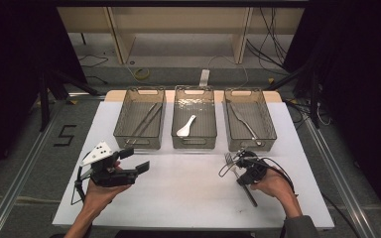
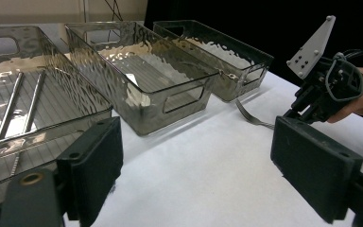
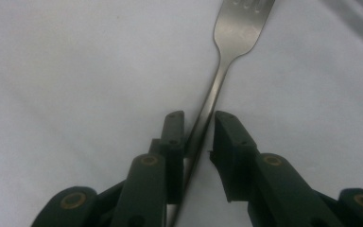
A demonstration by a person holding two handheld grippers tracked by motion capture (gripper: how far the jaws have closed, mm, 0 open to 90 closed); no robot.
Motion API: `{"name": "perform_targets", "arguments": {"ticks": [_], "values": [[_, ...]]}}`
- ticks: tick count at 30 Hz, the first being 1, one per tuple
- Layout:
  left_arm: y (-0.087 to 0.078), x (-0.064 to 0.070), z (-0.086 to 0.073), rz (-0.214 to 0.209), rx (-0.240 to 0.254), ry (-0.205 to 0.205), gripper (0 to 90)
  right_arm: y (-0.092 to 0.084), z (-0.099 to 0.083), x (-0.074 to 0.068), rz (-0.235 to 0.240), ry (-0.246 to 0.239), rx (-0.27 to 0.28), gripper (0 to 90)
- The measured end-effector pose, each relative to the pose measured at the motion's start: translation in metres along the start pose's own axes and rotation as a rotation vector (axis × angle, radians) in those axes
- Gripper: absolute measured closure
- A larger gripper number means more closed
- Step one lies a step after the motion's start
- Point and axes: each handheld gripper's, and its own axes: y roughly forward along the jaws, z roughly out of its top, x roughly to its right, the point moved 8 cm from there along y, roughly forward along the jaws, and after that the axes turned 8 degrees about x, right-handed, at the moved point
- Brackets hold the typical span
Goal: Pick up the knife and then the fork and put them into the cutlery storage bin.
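A metal fork (image 3: pixel 238 33) lies on the white table, tines pointing away from me. My right gripper (image 3: pixel 198 124) straddles its handle: the left pad touches the handle, while a thin gap remains at the right pad, so the jaws are narrowly open around it. In the high view the fork (image 1: pixel 229 159) lies at the front right, with the right gripper (image 1: pixel 243 166) over it. My left gripper (image 1: pixel 136 159) hovers at the front left, jaws wide open and empty, also seen as the left gripper (image 2: pixel 194 161).
Three clear bins stand in a row at the back. The left bin (image 1: pixel 121 126) holds metal chopsticks (image 1: pixel 146 119), the middle bin (image 1: pixel 194 144) a white spoon (image 1: pixel 186 126), and the right bin (image 1: pixel 270 126) a knife (image 1: pixel 243 121). The table's front edge is near my forearms.
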Motion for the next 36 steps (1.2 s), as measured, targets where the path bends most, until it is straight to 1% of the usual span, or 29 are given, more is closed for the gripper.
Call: {"name": "perform_targets", "arguments": {"ticks": [12, 16, 21, 23, 25, 27, 28, 36], "values": [[0.0003, 0.0002, -0.0005, 0.0, -0.004, 0.002, 17.3, 0.0005, 0.0003, -0.0007, -0.002, 0.007, -0.006, 76.5], [0.0003, 0.0001, -0.0007, 0.0, -0.005, 0.002, 17.3, 0.0005, 0.0005, 0.0002, 0.0, 0.002, -0.011, 78.7], [0.0004, 0.0003, -0.0008, 0.0, -0.006, 0.003, 17.3, 0.0006, 0.0004, 0.0018, 0.003, 0.021, -0.013, 81.5], [0.0002, 0.0004, -0.0005, 0.0, -0.004, 0.004, 17.3, 0.0006, 0.0004, 0.0028, 0.008, 0.019, -0.014, 82.7], [0.0, 0.0004, -0.0003, -0.001, -0.002, 0.004, 17.3, 0.0009, 0.0008, 0.0031, 0.0, 0.023, -0.019, 83.7], [-0.0001, 0.0004, -0.0007, -0.002, -0.007, 0.008, 17.3, 0.0013, 0.0012, 0.0036, 0.006, 0.026, -0.016, 84.0], [-0.0001, 0.0007, -0.0007, -0.003, -0.007, 0.008, 17.3, 0.0009, 0.0009, 0.0031, 0.006, 0.035, -0.021, 84.1], [-0.0001, 0.0005, -0.0007, -0.003, -0.008, 0.009, 17.4, 0.0004, 0.0014, 0.0036, 0.0, -0.009, -0.008, 84.7]]}}
